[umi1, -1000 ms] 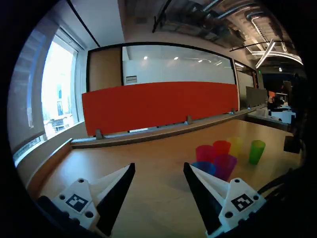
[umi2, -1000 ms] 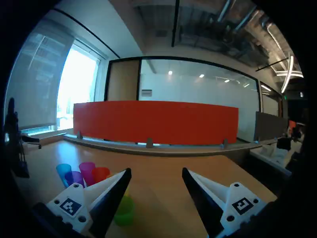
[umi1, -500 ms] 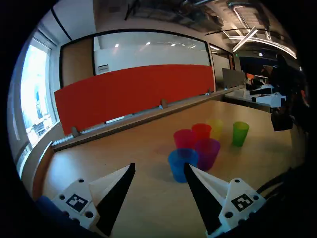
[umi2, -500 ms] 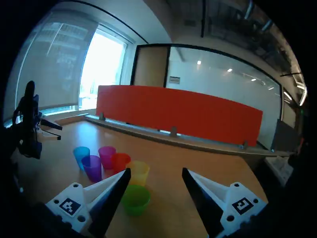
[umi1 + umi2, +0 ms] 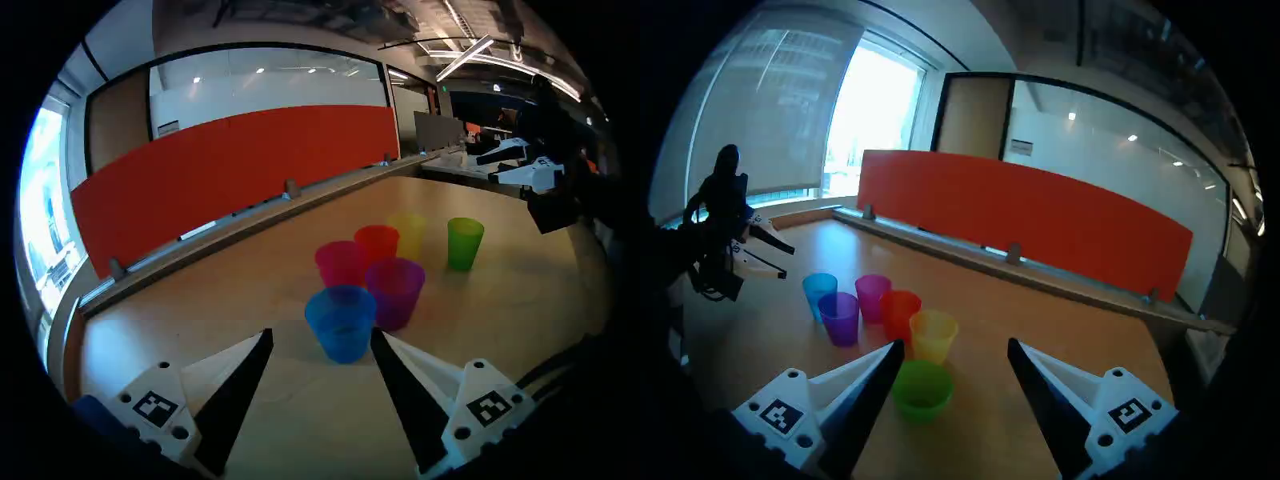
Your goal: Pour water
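Several plastic cups stand clustered on the wooden table (image 5: 240, 288). In the left gripper view a blue cup (image 5: 341, 323) is nearest, just beyond my open left gripper (image 5: 320, 350), with purple (image 5: 394, 292), pink (image 5: 341, 263), red (image 5: 377, 243), yellow (image 5: 408, 234) and green (image 5: 465, 242) cups behind it. In the right gripper view the green cup (image 5: 922, 390) sits just ahead of my open right gripper (image 5: 954, 360), with the yellow cup (image 5: 933, 335), red cup (image 5: 900, 312), pink cup (image 5: 873, 296), purple cup (image 5: 839, 317) and blue cup (image 5: 819, 293) farther off. Nothing sits between either gripper's fingers.
A red partition (image 5: 232, 172) runs along the table's far edge (image 5: 1024, 216). The other gripper and the hand holding it appear at the right of the left gripper view (image 5: 528, 172) and at the left of the right gripper view (image 5: 736, 256). A bright window (image 5: 872, 120) lies beyond.
Both grippers have tilted down and swung toward the cups. The blue cup now lies just ahead of the left fingers and the green cup just ahead of the right ones. Both stay open.
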The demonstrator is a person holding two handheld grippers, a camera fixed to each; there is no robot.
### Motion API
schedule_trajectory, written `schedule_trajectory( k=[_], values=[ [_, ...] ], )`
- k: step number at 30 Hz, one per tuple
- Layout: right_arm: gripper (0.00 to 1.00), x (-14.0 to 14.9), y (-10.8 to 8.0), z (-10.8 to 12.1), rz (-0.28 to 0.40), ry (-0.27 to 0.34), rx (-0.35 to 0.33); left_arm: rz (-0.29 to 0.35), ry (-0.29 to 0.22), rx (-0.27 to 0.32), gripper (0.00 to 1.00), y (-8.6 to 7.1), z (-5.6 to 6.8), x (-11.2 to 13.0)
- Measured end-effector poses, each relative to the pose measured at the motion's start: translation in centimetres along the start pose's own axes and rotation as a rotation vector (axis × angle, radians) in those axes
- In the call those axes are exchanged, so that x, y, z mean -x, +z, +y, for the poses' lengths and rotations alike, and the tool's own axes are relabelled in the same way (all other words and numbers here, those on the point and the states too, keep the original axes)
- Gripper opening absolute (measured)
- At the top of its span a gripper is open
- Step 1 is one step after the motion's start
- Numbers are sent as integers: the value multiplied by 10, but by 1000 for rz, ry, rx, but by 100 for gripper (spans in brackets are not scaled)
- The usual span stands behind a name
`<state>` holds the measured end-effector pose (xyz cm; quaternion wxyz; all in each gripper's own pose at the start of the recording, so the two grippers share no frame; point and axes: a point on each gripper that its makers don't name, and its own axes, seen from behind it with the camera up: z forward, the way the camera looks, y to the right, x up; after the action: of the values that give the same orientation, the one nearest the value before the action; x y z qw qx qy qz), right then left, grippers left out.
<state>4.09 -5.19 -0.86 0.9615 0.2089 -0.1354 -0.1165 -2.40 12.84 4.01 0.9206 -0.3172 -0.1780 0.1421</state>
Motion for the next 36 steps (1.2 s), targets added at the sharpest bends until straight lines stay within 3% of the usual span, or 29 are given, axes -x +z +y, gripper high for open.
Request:
schedule_trajectory(
  k=[11, 21, 36],
  values=[
    [100, 12, 5, -1, -25, -6, -18, -54, -9, 55, 90, 27, 4, 19],
    [100, 16, 14, -1, -37, -17, -29, -107, 21, 103, 90, 44, 10, 33],
    [100, 27, 22, 0, -54, -18, -41, -127, 32, 138, 91, 64, 16, 33]
  ],
)
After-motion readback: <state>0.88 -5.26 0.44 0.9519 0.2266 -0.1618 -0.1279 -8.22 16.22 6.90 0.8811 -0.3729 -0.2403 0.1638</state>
